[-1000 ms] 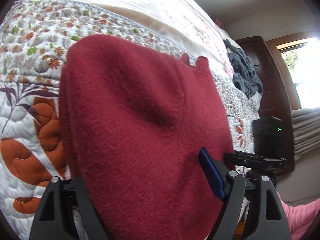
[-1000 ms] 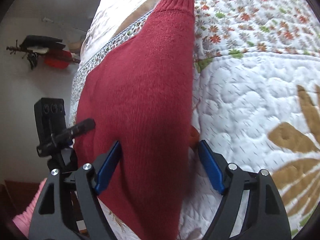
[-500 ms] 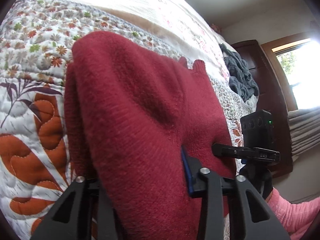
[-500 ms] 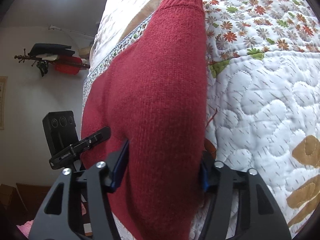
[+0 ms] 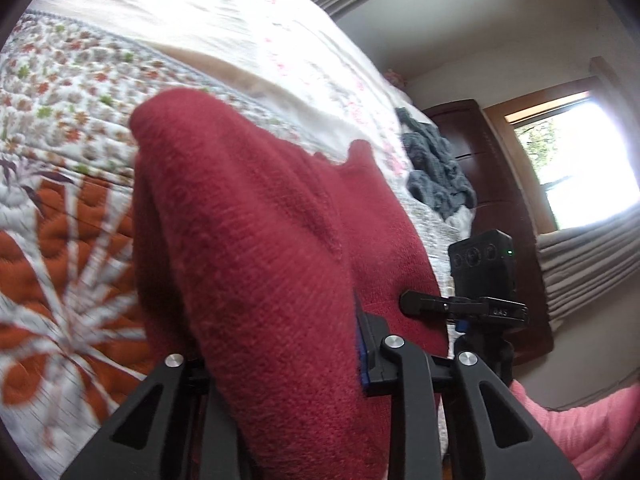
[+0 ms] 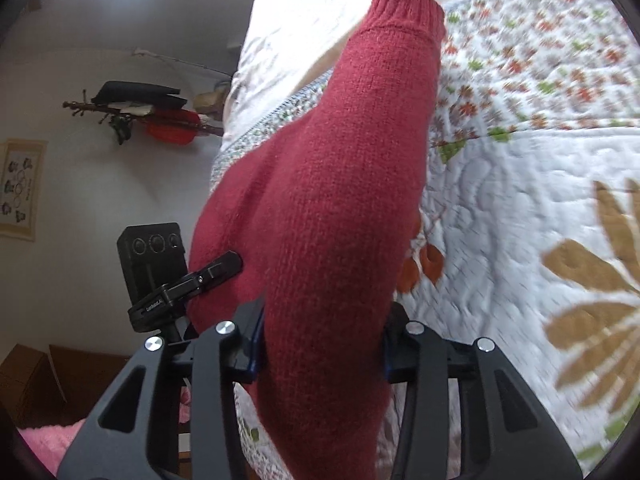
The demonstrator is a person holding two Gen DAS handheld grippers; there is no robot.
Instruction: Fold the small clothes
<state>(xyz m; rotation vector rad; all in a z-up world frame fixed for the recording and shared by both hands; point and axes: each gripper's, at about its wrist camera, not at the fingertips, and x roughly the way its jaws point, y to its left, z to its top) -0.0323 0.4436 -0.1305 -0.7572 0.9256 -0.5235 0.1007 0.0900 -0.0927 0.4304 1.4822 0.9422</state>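
Here the left gripper point(image 5: 280, 364) is clamped on a thick fold of the red sweater point(image 5: 260, 240), and the right gripper point(image 6: 322, 346) pinches its sleeve. The sweater drapes over the flowered quilt point(image 6: 520, 168), cuff point(image 6: 408, 8) at the far end.

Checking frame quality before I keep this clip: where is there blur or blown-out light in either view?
Left wrist view: quilt is streaked with motion blur at lower left, the window is blown out; sweater fairly sharp. Right wrist view: quilt blurs toward the right edge, sheet at top overexposed; sleeve knit stays readable.
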